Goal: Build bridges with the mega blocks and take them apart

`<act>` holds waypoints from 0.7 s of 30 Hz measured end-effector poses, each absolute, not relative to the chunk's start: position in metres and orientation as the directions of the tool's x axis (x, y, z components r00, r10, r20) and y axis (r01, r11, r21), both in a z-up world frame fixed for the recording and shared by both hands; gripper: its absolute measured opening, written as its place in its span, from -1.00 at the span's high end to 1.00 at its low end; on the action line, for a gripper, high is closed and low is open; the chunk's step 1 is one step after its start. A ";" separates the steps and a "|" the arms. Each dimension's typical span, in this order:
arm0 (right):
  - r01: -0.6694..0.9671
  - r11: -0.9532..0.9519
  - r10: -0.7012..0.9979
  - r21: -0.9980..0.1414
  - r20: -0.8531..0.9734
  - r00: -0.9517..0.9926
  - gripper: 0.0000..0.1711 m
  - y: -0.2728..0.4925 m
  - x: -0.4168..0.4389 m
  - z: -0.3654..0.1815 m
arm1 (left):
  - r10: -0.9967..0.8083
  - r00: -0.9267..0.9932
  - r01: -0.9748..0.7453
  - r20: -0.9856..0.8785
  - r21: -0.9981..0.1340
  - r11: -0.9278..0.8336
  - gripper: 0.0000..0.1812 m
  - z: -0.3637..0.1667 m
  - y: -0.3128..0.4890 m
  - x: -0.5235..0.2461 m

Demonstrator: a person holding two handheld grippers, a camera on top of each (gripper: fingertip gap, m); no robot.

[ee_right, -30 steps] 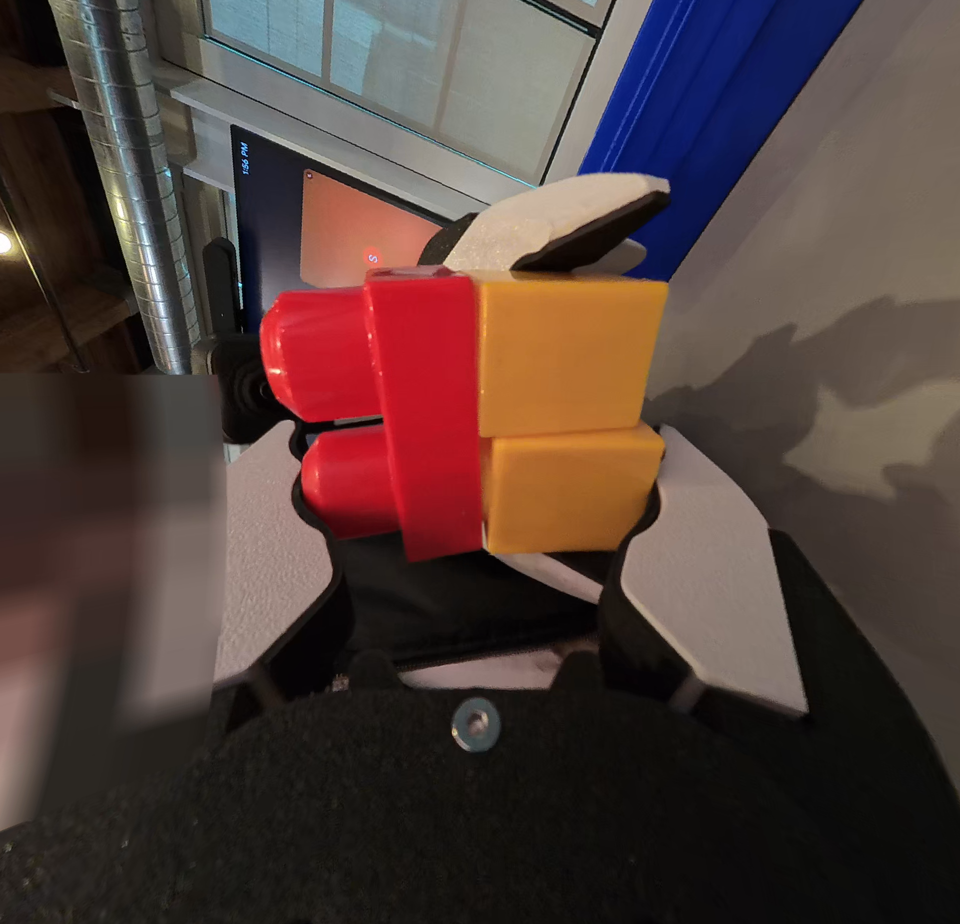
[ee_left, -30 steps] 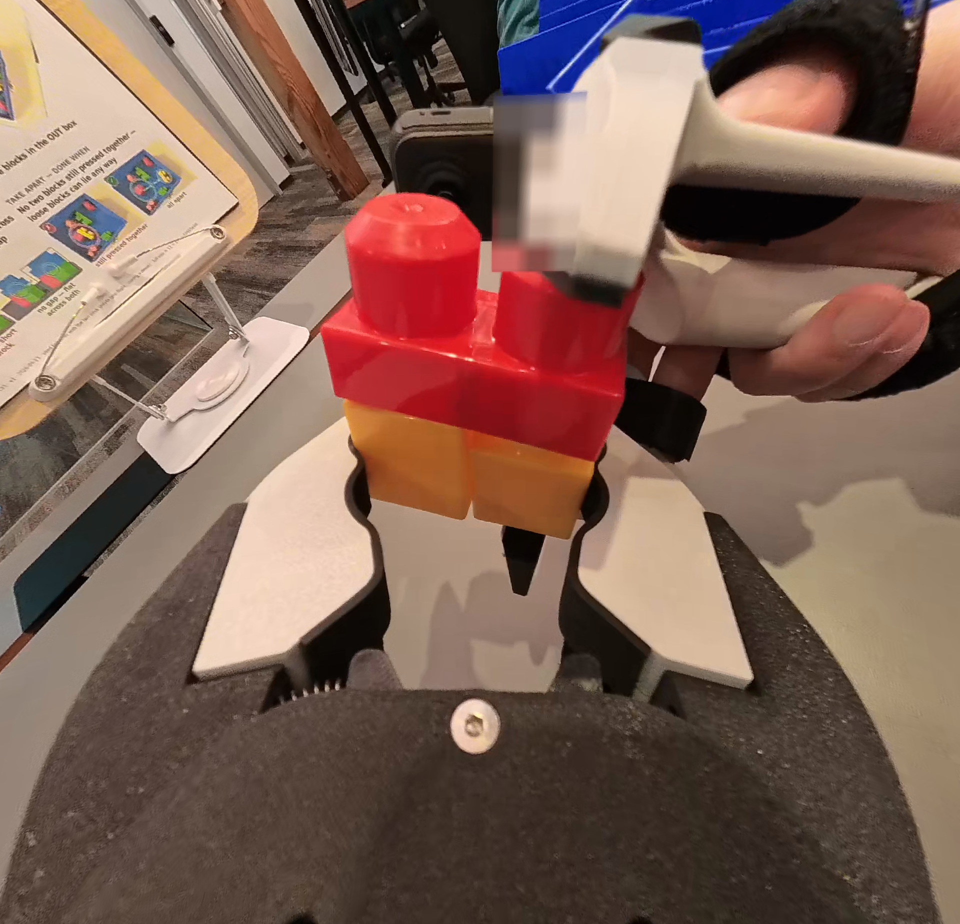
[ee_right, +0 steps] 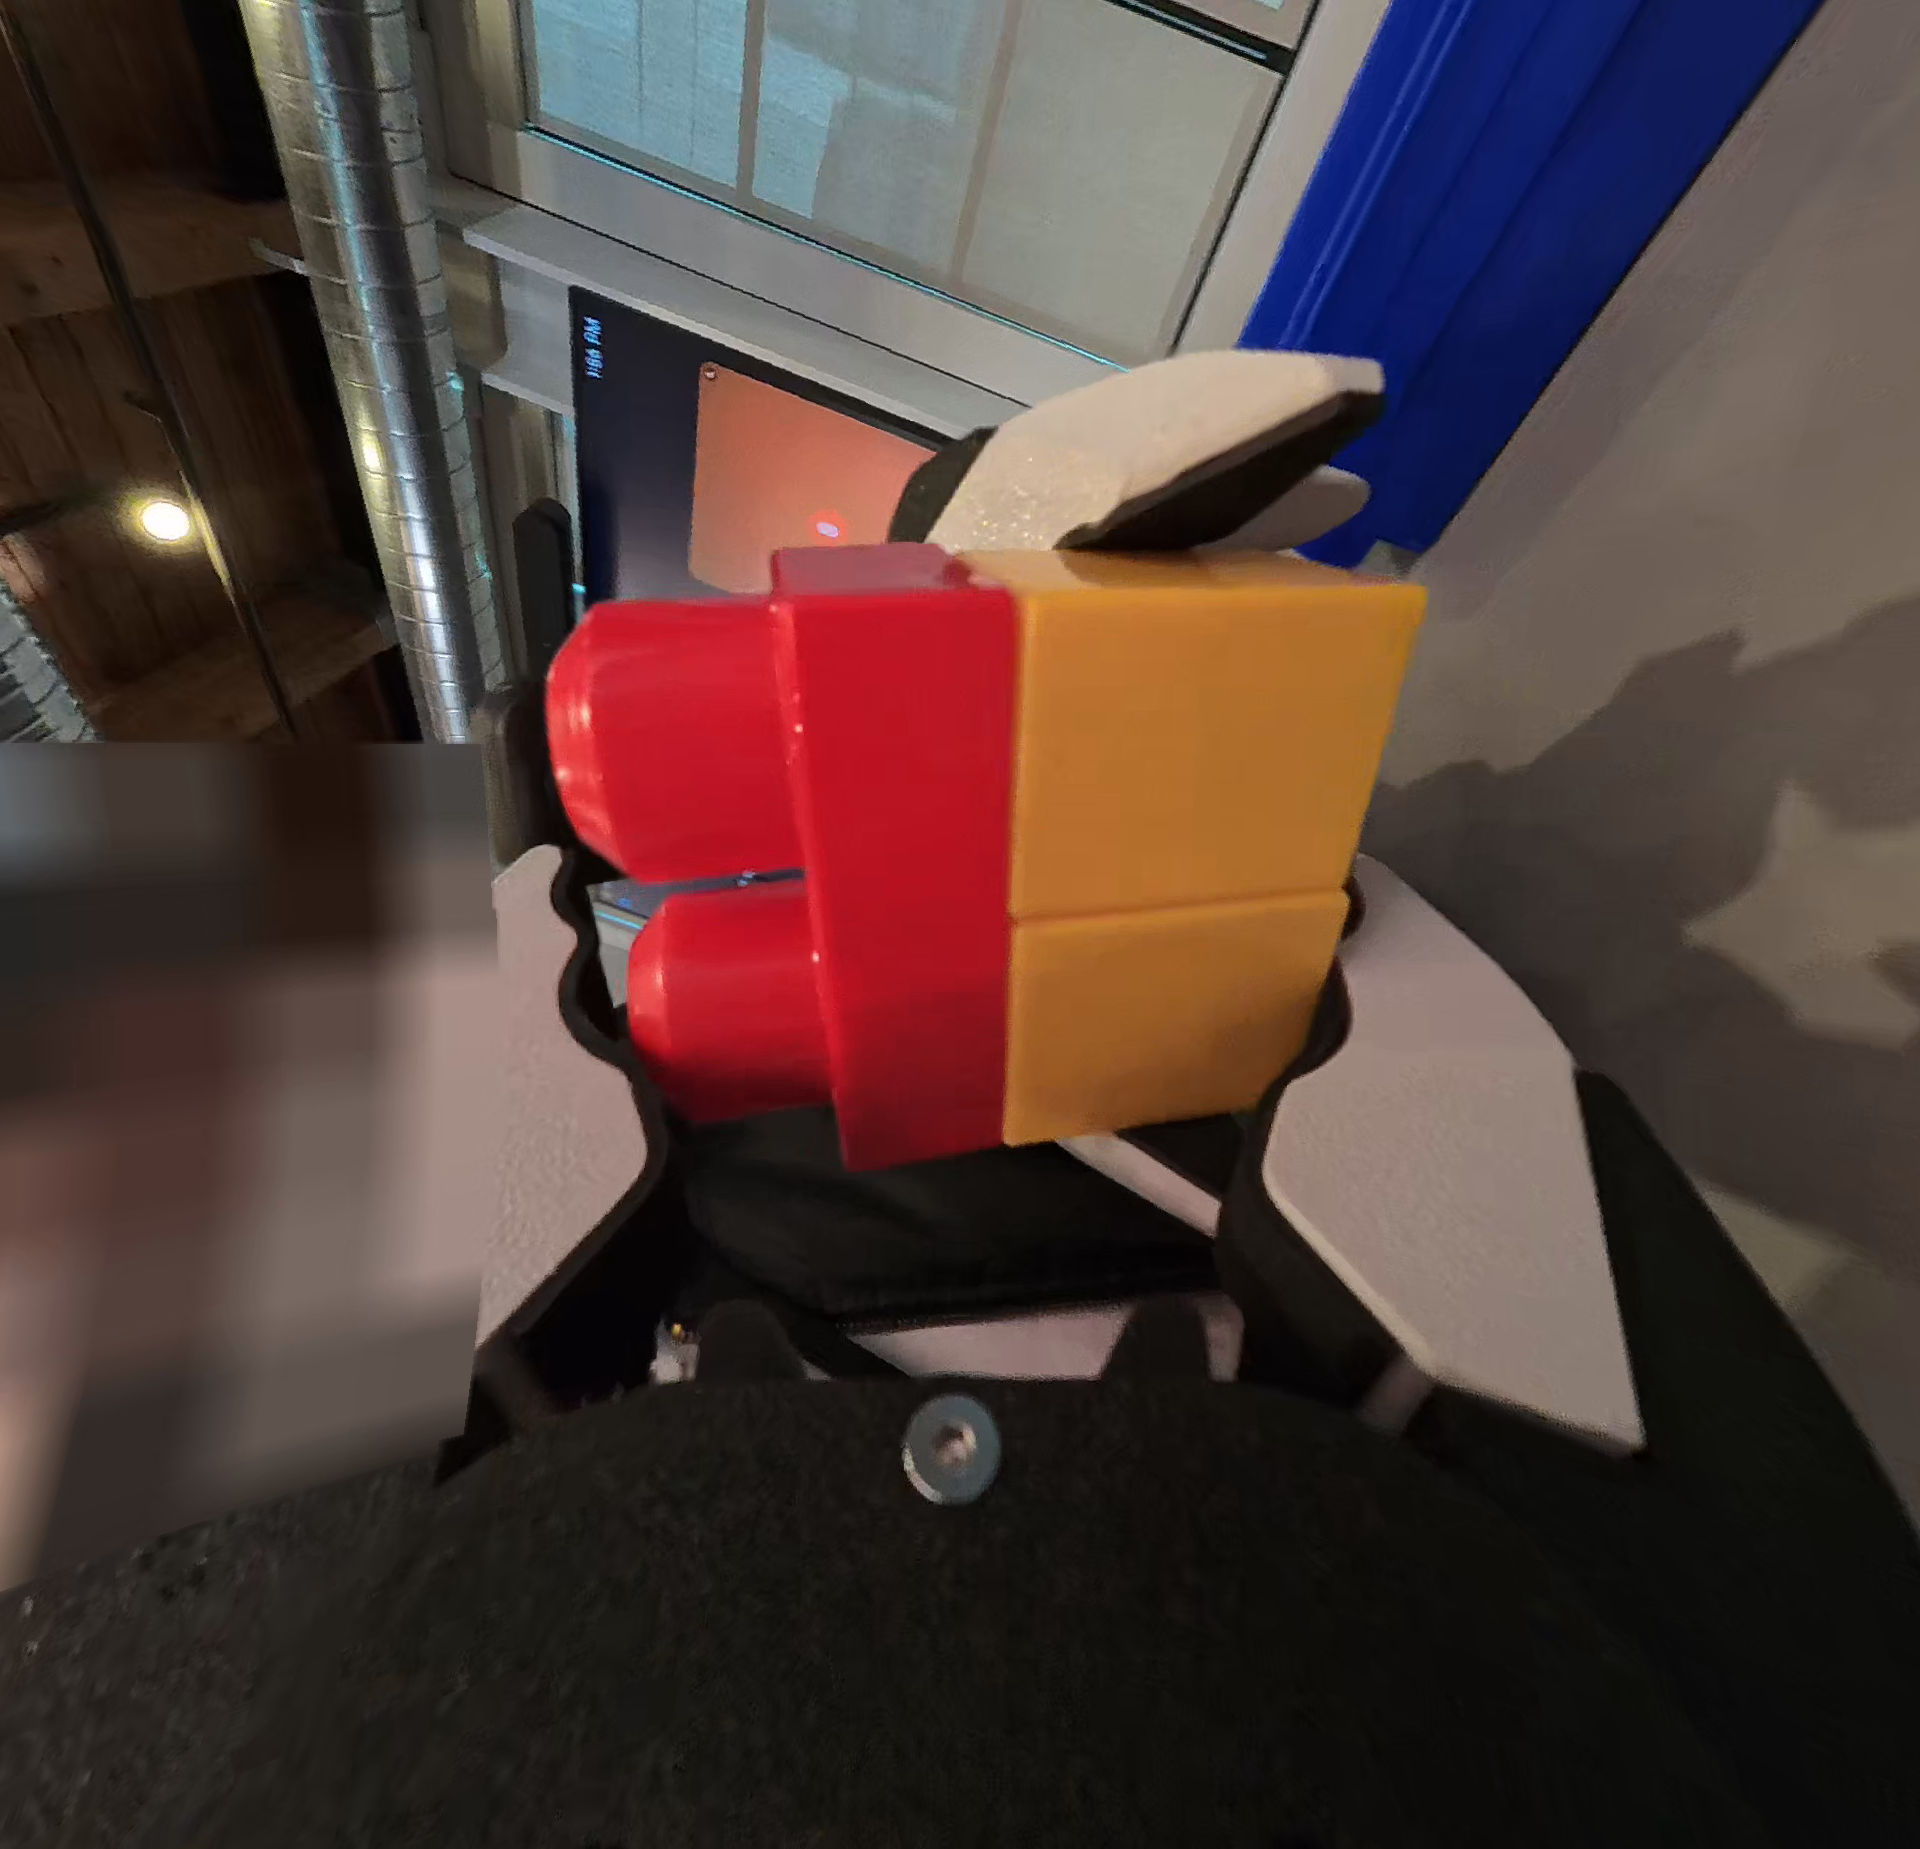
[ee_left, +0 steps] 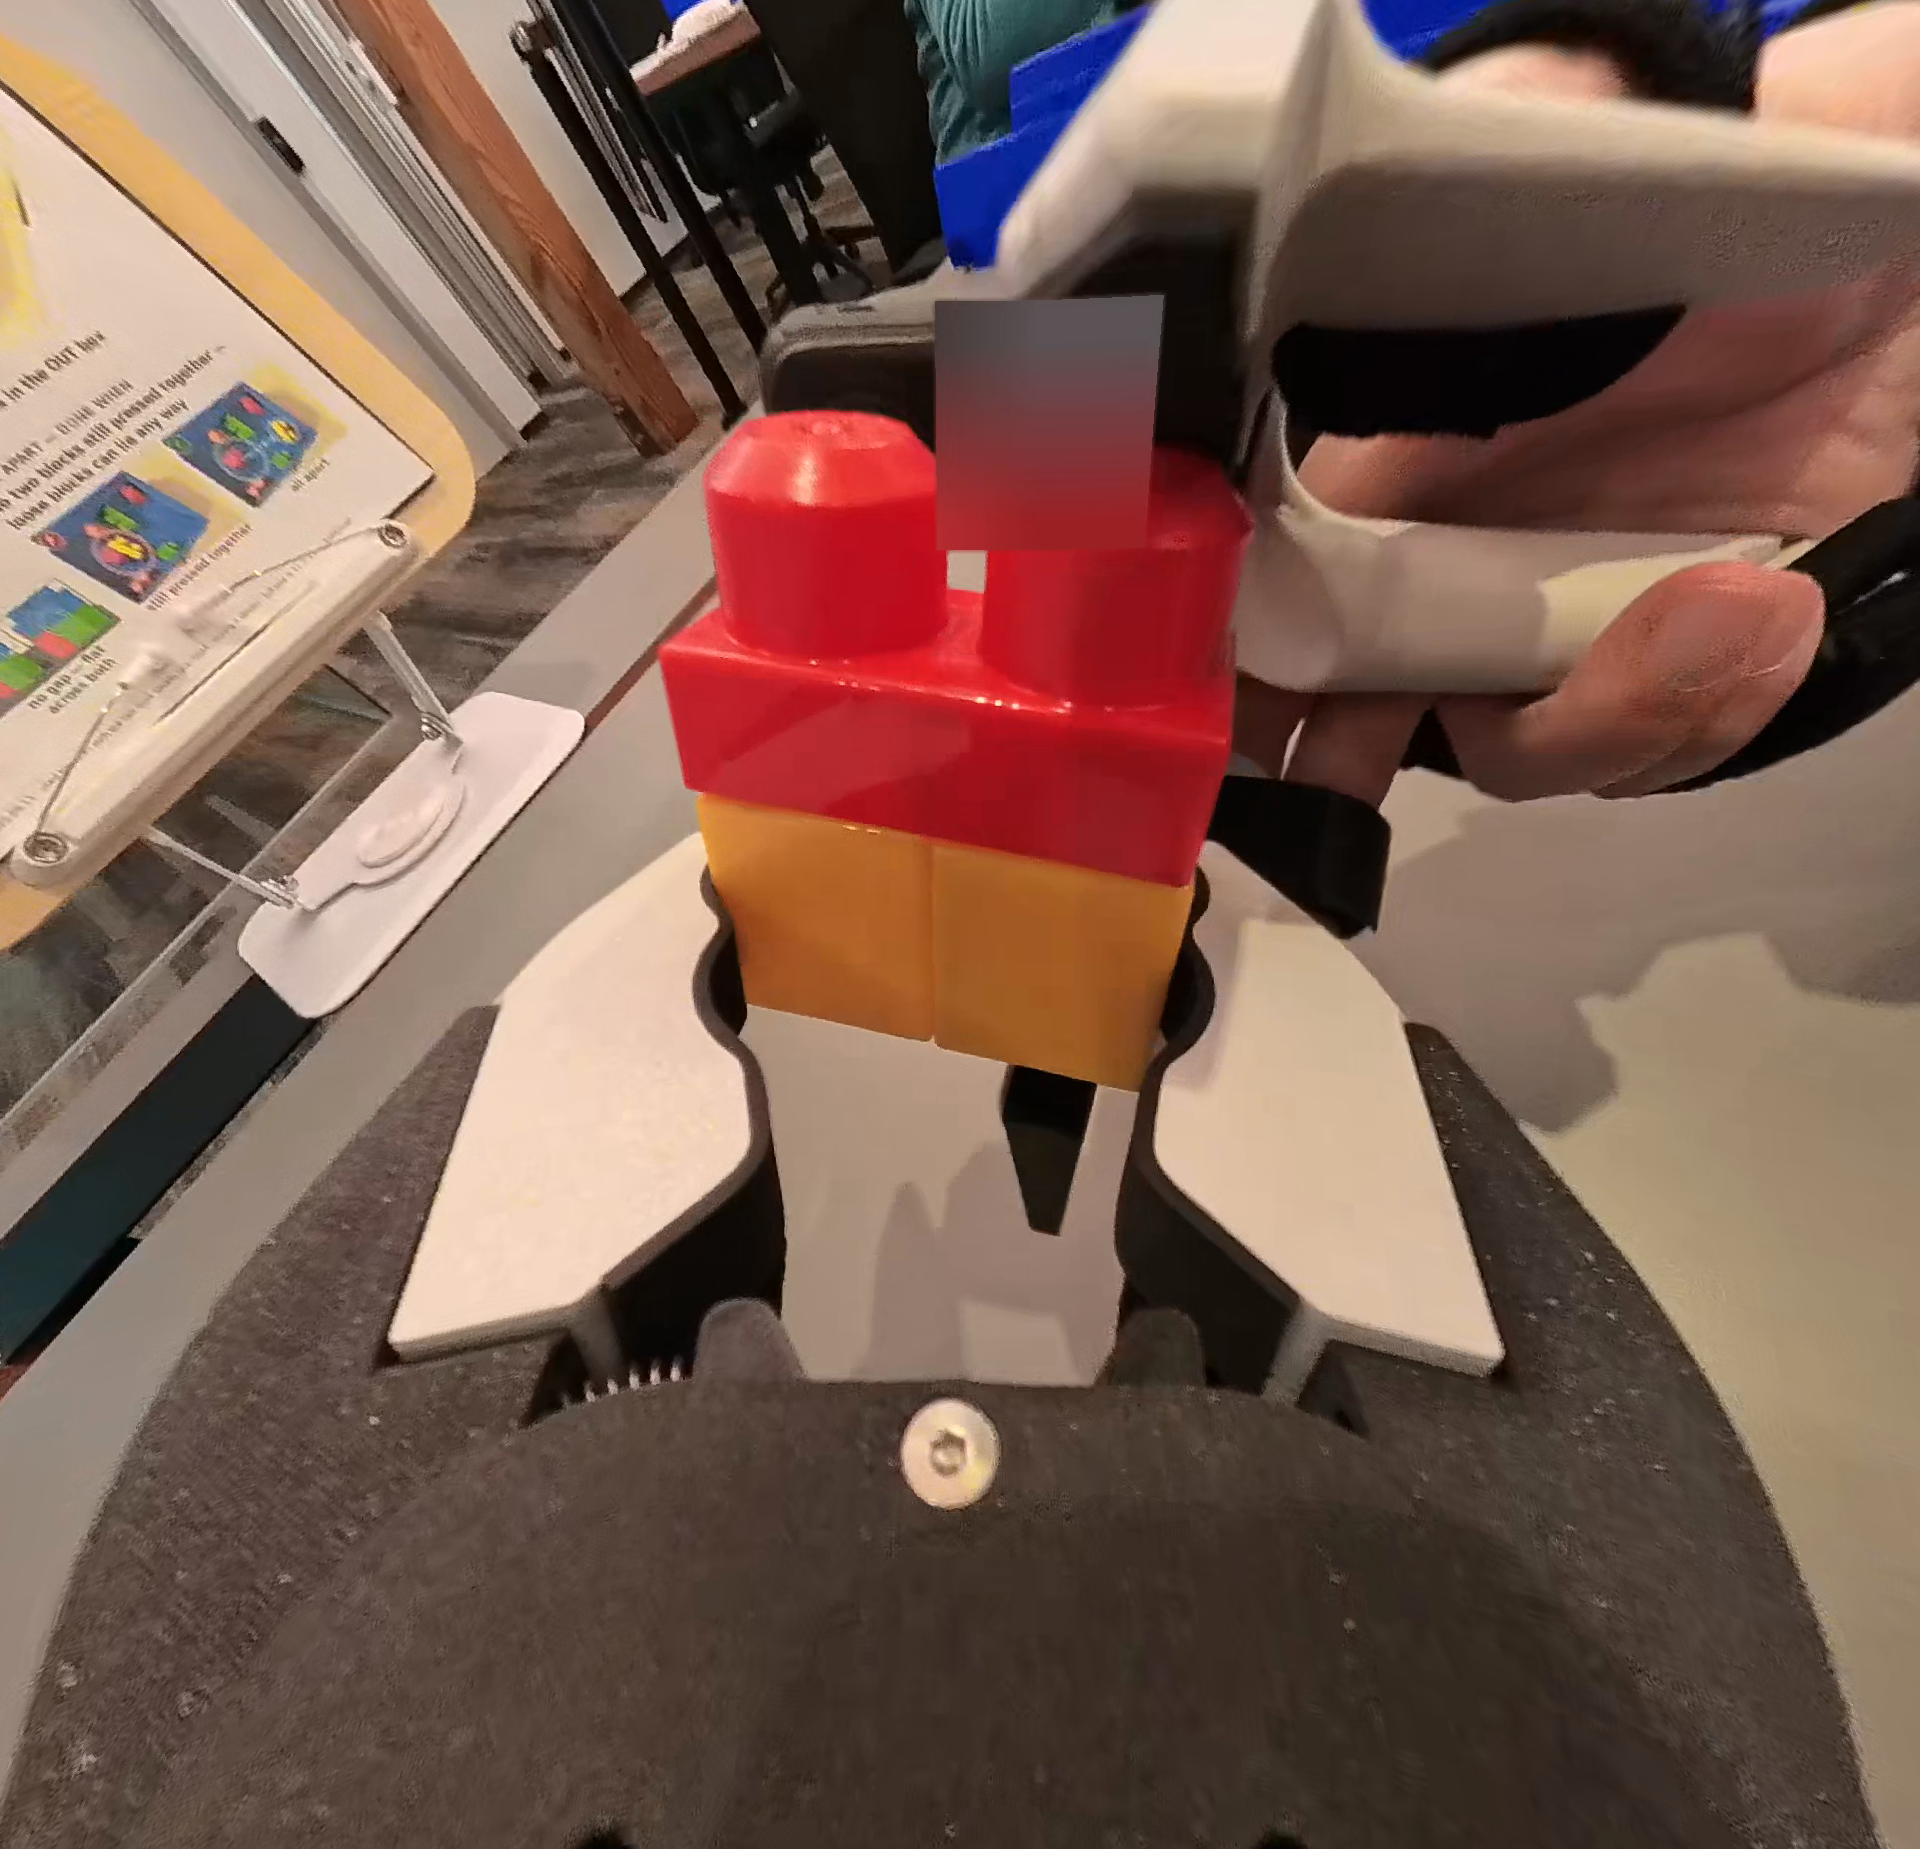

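Left wrist view: left gripper (ee_left: 951, 952) clamped on the yellow blocks (ee_left: 951, 942), 2 side by side, w/ the red block (ee_left: 945, 750) pressed on top, studs up, all held above the grey desk (ee_left: 1662, 1124). Right gripper (ee_left: 1226, 594) reaches in from the red block's right, touching its right stud. Right wrist view: right gripper (ee_right: 961, 978) closed across the stack lengthwise, one finger on the red block's (ee_right: 904, 854) lower stud, the other on a yellow block (ee_right: 1174, 1010); stack lies sideways here, studs left.

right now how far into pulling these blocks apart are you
Nothing looks separated yet: the red block is still seated flush on the orange blocks. In hand: the left claw clamps the orange pair, while the right claw spans the stack lengthwise. Left: pull the red off, then part the orange.
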State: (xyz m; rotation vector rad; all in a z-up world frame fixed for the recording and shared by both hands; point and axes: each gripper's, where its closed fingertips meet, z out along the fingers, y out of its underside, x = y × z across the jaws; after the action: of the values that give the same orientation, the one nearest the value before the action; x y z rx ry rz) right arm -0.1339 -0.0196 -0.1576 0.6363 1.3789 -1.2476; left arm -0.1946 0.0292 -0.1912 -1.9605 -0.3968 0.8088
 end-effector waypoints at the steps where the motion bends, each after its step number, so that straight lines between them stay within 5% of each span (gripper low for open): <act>1: 0.896 0.306 -0.246 -0.321 -0.936 -0.251 -0.53 -0.021 -0.133 -0.161 | 0.567 0.731 -0.045 -0.380 -0.856 -0.515 0.12 -0.194 0.030 -0.195; 21: 0.886 0.284 -0.244 -0.366 -0.922 -0.302 -0.44 -0.021 -0.136 -0.164 | 0.580 0.712 -0.051 -0.396 -0.853 -0.519 0.12 -0.194 0.028 -0.198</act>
State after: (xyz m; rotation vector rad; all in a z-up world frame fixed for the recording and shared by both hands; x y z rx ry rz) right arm -0.1365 -0.0210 -0.1636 0.6363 1.4415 -1.2806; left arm -0.1980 0.0278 -0.1942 -1.9722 -0.4061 0.8408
